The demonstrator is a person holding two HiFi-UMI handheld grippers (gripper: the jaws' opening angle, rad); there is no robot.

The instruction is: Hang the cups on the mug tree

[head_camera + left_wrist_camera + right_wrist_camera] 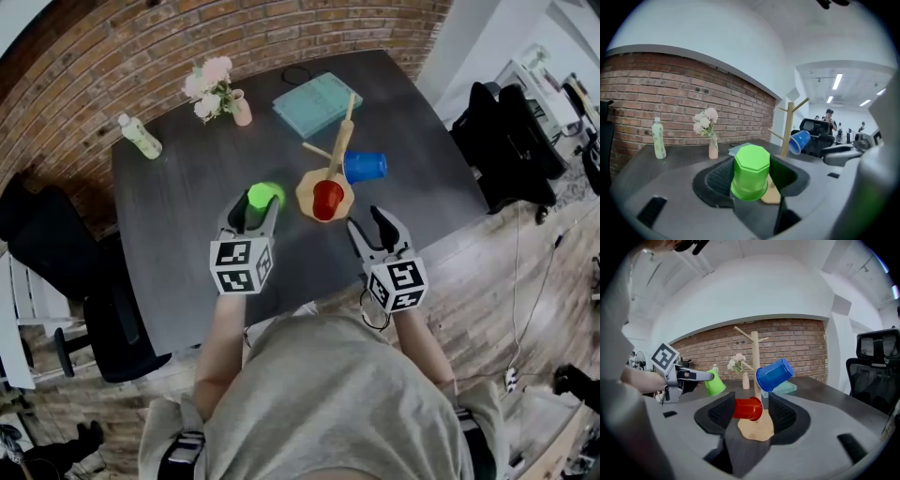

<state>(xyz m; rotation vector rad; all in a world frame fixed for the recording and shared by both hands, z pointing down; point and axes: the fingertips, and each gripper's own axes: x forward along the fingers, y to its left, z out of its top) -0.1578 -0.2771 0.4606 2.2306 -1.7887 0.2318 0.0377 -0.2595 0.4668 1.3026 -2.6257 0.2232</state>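
We grip the green plastic cup (751,172) mouth-down in our clenched left gripper (253,208), just left of the wooden mug tree (336,155), whose bare peg (316,150) seems to point its way, while our right gripper (368,225) hangs released and empty near the tree's base.

Clamped inverted in left claw (253,208): green cup (751,171). Hung tilted on wooden mug tree (755,357) just ahead of right claw (371,225): red cup (748,408) low, blue cup (774,374) higher.
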